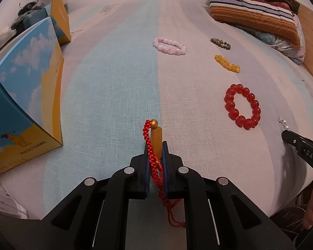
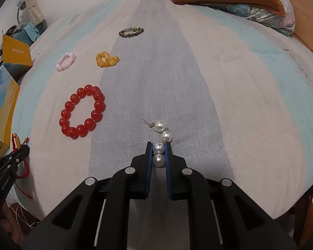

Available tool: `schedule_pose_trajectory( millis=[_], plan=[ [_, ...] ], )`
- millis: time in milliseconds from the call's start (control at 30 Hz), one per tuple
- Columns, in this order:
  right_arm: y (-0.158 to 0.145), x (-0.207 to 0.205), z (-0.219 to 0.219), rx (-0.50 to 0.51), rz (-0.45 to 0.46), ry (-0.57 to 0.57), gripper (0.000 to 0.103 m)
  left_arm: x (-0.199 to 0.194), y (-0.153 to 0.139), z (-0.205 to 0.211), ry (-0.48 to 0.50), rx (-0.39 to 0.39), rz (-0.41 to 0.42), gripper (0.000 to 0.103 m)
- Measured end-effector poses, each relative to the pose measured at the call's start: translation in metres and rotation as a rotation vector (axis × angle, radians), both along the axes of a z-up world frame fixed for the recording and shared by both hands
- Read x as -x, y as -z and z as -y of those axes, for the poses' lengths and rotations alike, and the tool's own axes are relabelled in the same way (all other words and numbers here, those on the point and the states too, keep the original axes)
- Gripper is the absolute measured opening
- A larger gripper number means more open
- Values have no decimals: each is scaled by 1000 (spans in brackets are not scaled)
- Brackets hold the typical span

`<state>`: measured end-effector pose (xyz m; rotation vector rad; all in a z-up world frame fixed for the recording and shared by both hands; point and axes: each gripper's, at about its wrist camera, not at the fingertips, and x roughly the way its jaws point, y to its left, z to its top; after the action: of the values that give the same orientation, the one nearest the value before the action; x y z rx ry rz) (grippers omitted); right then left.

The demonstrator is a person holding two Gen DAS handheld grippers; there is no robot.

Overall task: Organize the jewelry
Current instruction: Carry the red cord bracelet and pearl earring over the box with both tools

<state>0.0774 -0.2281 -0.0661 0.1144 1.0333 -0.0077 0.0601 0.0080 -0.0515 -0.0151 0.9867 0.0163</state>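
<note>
left tongs (image 1: pixel 156 145): pinching red cord bracelet (image 1: pixel 148 137) with gold bar | right tongs (image 2: pixel 158 145): pinching pearl earring (image 2: pixel 159 154) | bed (image 1: pixel 114 83): red (image 1: pixel 243 106), yellow (image 1: pixel 227 63), pink (image 1: pixel 169 45), brown bead bracelets (image 1: pixel 220 43) lying loose | boxes (image 1: pixel 29 83): left edge, contents unseen

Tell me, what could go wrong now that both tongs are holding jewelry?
1. The right tongs pinch only two pearls of the pearl earring; the other pearls and the thin hook stick out, so round beads might slip free.
2. The left tongs squeeze the red cord bracelet with its gold charm. Loose cord ends dangle below and could snag on the bedsheet.
3. The red bead bracelet lies close by and could get bumped.
</note>
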Motion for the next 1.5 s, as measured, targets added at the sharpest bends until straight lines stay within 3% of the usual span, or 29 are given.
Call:
schedule_pose_trajectory(
  millis=[800, 1500],
  plan=[
    [-33, 9, -2, 2, 71, 28, 10, 7, -18, 2, 21, 1, 12, 9],
    [-73, 11, -19, 24, 146, 56, 10, 5, -68, -6, 20, 9, 84, 9]
  ],
)
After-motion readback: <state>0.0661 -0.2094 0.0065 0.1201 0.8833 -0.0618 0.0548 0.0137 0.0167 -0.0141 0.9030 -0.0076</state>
